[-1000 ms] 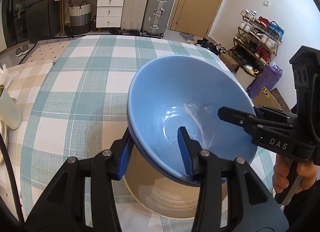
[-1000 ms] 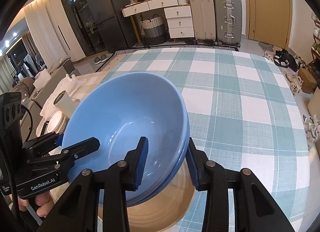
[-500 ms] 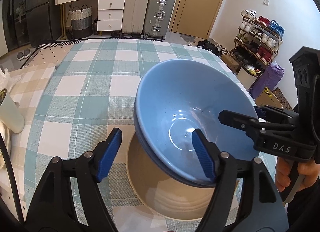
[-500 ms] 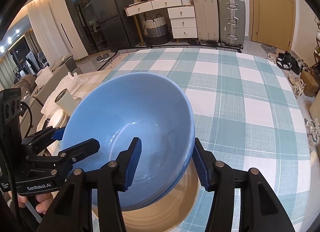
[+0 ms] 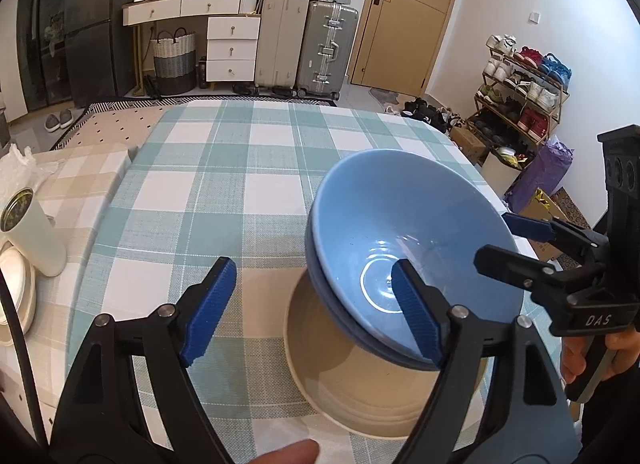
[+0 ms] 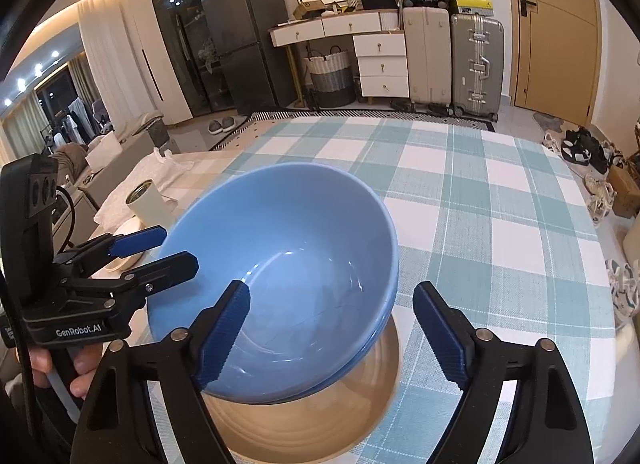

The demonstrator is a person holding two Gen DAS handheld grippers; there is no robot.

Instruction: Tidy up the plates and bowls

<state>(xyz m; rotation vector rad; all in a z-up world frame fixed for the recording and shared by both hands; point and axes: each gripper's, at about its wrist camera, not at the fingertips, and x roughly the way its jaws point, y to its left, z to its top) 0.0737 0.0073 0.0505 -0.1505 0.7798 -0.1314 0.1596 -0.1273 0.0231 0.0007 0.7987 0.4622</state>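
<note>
Release of stacked blue bowls (image 5: 400, 232) onto beige plate (image 5: 352, 396); both tongs spreading.

Left gripper (image 5: 316, 312) jaws opening, bowl rim between the pads but not pinched: the right-hand pad sits over the bowl's inside, the left-hand pad is clear over the checked tablecloth (image 5: 224, 184). Right gripper (image 6: 332, 332) jaws opening likewise, straddling the near rim, pads apart from it. Bowls look nested, two deep, resting tilted in the plate near the table's front edge. Judgement: finish spreading fully before withdrawing; lift each gripper up and back along its own line so no pad hooks the rim. The tilt suggests the stack may rock, so pull away slowly, one side at a time. White cup (image 5: 34, 236) well apart, no concern.
</note>
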